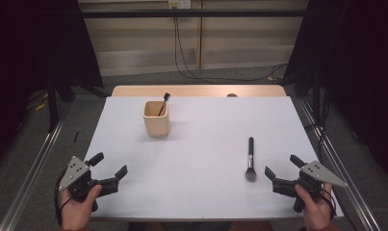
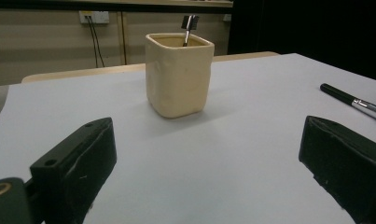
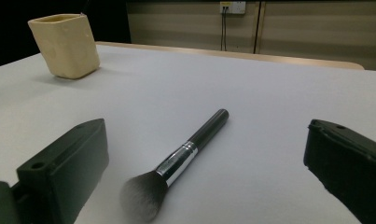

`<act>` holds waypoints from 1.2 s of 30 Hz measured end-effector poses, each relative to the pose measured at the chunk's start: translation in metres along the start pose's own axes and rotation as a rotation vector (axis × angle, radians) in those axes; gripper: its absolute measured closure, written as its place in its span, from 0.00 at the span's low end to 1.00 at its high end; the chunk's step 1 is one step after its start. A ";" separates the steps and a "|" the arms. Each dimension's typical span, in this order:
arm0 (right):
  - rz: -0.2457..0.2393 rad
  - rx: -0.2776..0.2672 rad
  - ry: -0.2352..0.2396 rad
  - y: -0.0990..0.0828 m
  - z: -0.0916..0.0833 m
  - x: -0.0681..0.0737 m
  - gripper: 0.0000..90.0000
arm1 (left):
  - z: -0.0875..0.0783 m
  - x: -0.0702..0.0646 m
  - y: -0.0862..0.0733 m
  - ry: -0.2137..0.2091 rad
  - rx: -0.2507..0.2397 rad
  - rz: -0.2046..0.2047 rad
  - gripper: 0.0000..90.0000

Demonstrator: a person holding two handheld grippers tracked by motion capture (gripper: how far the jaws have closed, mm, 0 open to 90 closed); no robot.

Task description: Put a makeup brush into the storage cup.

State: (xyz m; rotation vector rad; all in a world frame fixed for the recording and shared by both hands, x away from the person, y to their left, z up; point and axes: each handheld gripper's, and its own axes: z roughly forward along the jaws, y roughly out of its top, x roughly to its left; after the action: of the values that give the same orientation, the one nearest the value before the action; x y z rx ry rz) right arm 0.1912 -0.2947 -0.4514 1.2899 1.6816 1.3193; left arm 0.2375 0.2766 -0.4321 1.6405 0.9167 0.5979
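On the white table (image 1: 196, 187), near its right front edge, a makeup brush (image 1: 250, 159) lay flat with its black handle pointing away from the person and its soft bristle head toward them, well apart from the cream square cup (image 1: 156, 118) standing upright farther back on the left. A smaller dark-tipped brush (image 1: 163, 103) leaned inside that cup, its head poking above the rim. The right gripper (image 1: 282, 169) hovered just beside the bristle end of the lying brush, its jaws spread wide and holding nothing; in the right gripper view the brush (image 3: 181, 161) lay between and ahead of the two black jaws, not yet touched. The left gripper (image 1: 109, 164) waited at the left front of the table, jaws likewise wide apart and empty, facing the cup (image 2: 178, 74) from some way off. The work looked to be at its very start: the reach for the loose brush, most likely to stand it in the cup with the other. The next move would call for lowering the right jaws over the handle near the metal ferrule, one jaw on each side, and closing squarely so the thin round shaft did not roll away on the smooth surface.
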 end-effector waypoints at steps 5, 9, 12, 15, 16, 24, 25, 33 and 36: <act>0.021 -0.003 0.017 0.003 0.005 0.000 0.00 | 0.001 -0.001 0.001 0.001 -0.004 0.005 0.05; 0.034 -0.004 0.024 0.011 0.012 0.004 0.00 | -0.001 -0.001 0.000 0.011 -0.009 -0.005 0.05; 0.039 0.025 0.028 0.013 0.019 0.004 0.00 | -0.002 0.000 0.000 0.012 -0.010 -0.008 0.05; 0.032 0.048 0.029 0.017 0.025 0.004 0.00 | -0.001 0.000 0.001 0.021 -0.009 -0.007 0.05; 0.032 0.048 0.029 0.017 0.025 0.004 0.00 | -0.001 0.000 0.001 0.021 -0.009 -0.007 0.05; 0.000 0.126 0.052 0.032 0.053 0.000 0.00 | -0.002 0.001 0.001 0.022 -0.013 -0.008 0.05; 0.007 0.134 0.054 0.033 0.056 -0.001 0.00 | -0.002 0.001 0.001 0.023 -0.013 -0.008 0.05; -0.002 0.212 0.055 0.046 0.074 -0.002 0.01 | -0.002 0.002 0.001 0.030 -0.002 -0.004 0.05; -0.017 0.232 0.052 0.048 0.080 -0.002 0.02 | -0.002 0.001 0.001 0.024 -0.001 -0.006 0.05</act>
State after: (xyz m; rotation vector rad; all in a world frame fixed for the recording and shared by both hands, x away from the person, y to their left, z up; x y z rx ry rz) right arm 0.2779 -0.2691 -0.4292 1.3774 1.9235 1.1836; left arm 0.2372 0.2784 -0.4311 1.6320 0.9380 0.6146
